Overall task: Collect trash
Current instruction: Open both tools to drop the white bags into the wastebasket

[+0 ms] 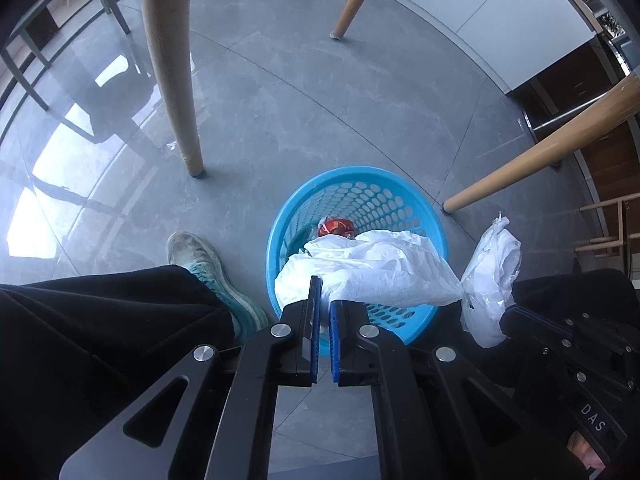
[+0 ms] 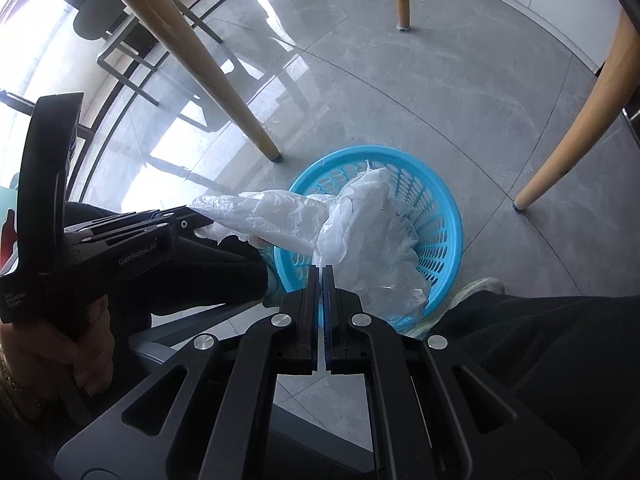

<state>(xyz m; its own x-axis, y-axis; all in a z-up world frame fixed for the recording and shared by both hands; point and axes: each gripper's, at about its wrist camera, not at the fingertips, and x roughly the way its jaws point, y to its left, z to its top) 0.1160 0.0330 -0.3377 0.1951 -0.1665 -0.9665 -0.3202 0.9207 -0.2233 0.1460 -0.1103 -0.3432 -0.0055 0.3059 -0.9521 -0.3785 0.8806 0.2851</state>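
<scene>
The left hand-held gripper (image 1: 325, 300) was matte black, its two fingers (image 1: 314, 320) lined with blue pads and pinned by round silver bolts at 6 o'clock. The right hand-held gripper (image 2: 322, 280) matched it, with white "DAS" lettering on its side. The person wore black trousers (image 1: 100, 328) and a worn teal-and-grey sneaker (image 1: 208, 268) at 8 o'clock.
</scene>
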